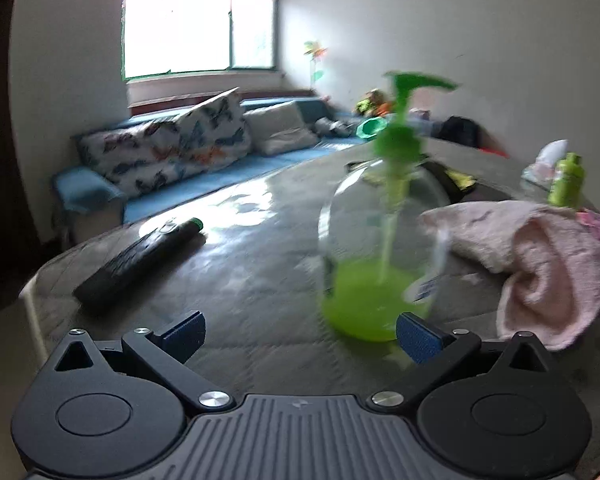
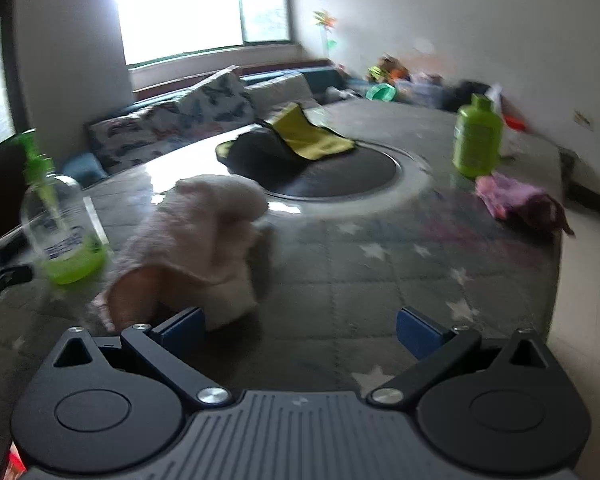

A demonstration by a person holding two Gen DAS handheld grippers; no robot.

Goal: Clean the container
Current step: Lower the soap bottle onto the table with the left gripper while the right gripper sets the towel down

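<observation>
Left wrist view: the clear pump bottle (image 1: 376, 248), the likely container of the task, stood upright on the grey quilted table (image 1: 240, 280), its long axis vertical, a shallow layer of green liquid at the bottom and a green pump head on top. It lay just ahead of the left gripper (image 1: 300, 334) and slightly to that gripper's right, its base almost at the right fingertip; the jaws stood wide apart and held nothing. A pink towel (image 1: 540, 264) lay bunched just to the bottle's right, and a dark remote control (image 1: 140, 260) lay well apart to its left. In the right wrist view the same bottle (image 2: 62, 224) appeared far to the left, with the towel (image 2: 204, 240) between it and the right gripper (image 2: 300, 330), whose jaws were likewise wide and empty. The left gripper was judged the nearer to the bottle, the right the nearer to the towel. A green capped bottle (image 2: 476, 140) stood well apart at the far right. Motion blur left it uncertain whether the bottle's wall was soiled or wiped.
</observation>
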